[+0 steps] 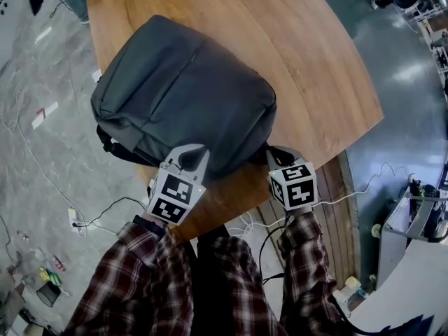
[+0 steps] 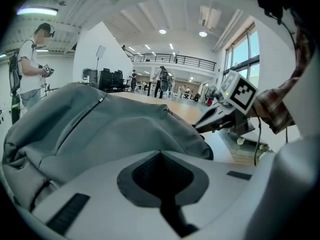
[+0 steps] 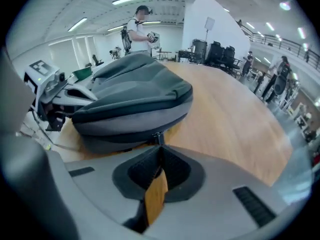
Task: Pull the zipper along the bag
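Plaid sleeves (image 1: 140, 271) reach forward; right hand-held gripper (image 3: 159, 146) is clamped narrow on the zipper pull (image 3: 157, 137); left hand-held gripper (image 2: 160, 153) pinches the near edge of the grey bag (image 1: 182, 89); bag lies on the wooden surface (image 1: 315, 68).

Backpack (image 1: 182, 96) near edge hidden behind left gripper (image 1: 187, 161) and right gripper (image 1: 276, 158); zipper pull (image 3: 157, 136) half-buried in right jaws.

Left gripper (image 1: 189, 157): held low before the body, pointing forward, jaws closed tip to tip.
Right gripper (image 1: 275, 155): alongside and near the left, jaws pinched on a zipper pull (image 3: 156, 137).
Forearms: both in plaid sleeves (image 1: 143, 271), extended forward, roughly parallel.
Marker cubes (image 1: 294, 185): facing upward.
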Motion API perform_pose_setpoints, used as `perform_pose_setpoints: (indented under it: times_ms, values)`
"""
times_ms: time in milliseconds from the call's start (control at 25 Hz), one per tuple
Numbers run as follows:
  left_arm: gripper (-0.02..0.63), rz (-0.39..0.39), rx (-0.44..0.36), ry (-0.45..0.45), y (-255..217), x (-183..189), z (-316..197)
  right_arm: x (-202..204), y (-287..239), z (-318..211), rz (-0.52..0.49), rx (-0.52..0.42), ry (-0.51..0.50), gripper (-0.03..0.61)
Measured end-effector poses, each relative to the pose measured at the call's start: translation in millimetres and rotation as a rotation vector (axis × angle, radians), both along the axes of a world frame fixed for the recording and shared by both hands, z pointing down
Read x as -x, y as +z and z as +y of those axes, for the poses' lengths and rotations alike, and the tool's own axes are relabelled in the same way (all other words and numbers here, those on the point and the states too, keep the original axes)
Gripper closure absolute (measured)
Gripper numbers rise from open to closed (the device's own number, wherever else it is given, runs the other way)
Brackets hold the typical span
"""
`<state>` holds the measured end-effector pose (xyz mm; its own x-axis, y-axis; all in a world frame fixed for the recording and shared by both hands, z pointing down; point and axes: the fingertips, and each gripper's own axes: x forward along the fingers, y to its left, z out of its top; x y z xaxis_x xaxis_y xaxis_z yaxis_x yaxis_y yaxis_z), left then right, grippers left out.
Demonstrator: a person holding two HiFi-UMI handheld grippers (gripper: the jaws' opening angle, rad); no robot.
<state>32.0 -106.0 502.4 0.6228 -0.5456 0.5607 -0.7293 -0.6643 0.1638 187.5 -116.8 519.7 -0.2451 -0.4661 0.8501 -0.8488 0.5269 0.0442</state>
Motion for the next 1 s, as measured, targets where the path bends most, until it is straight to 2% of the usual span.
perform_pose_setpoints:
  times_ms: [120, 320, 400, 480, 560, 640, 720, 800, 880, 1000]
  values:
    - [0.604, 0.025, 0.029, 0.02, 0, -3, 2, -6, 2, -3, -0.018, 0.005, 0.032, 0.561]
    - [0.604, 0.088, 0.167, 0.092, 5, 2, -6, -8, -4, 26, -0.055, 0.019, 0.085, 0.563]
    - [0.604, 0.107, 0.193, 0.063, 5, 13, -19, 1, -3, 49, -0.075, 0.047, 0.093, 0.563]
    - [0.604, 0.104, 0.196, -0.01, 4, 28, -35, 17, -1, 76, -0.103, 0.075, 0.086, 0.563]
    - [0.604, 0.043, 0.187, -0.062, 4, 39, -48, 38, 0, 99, -0.144, 0.102, 0.07, 0.563]
    - [0.604, -0.026, 0.147, -0.115, -4, 46, -57, 64, 2, 116, -0.203, 0.13, 0.054, 0.563]
    - [0.604, -0.039, 0.091, -0.157, -29, 43, -62, 92, 4, 124, -0.264, 0.15, 0.034, 0.563]
    - [0.604, -0.011, 0.056, -0.134, -57, 23, -56, 116, 3, 124, -0.309, 0.157, 0.005, 0.563]
    - [0.604, 0.009, 0.054, -0.058, -72, -6, -40, 136, -1, 122, -0.329, 0.158, -0.039, 0.563]
    - [0.604, -0.025, 0.089, -0.006, -50, -22, -16, 159, -1, 124, -0.315, 0.153, -0.112, 0.563]
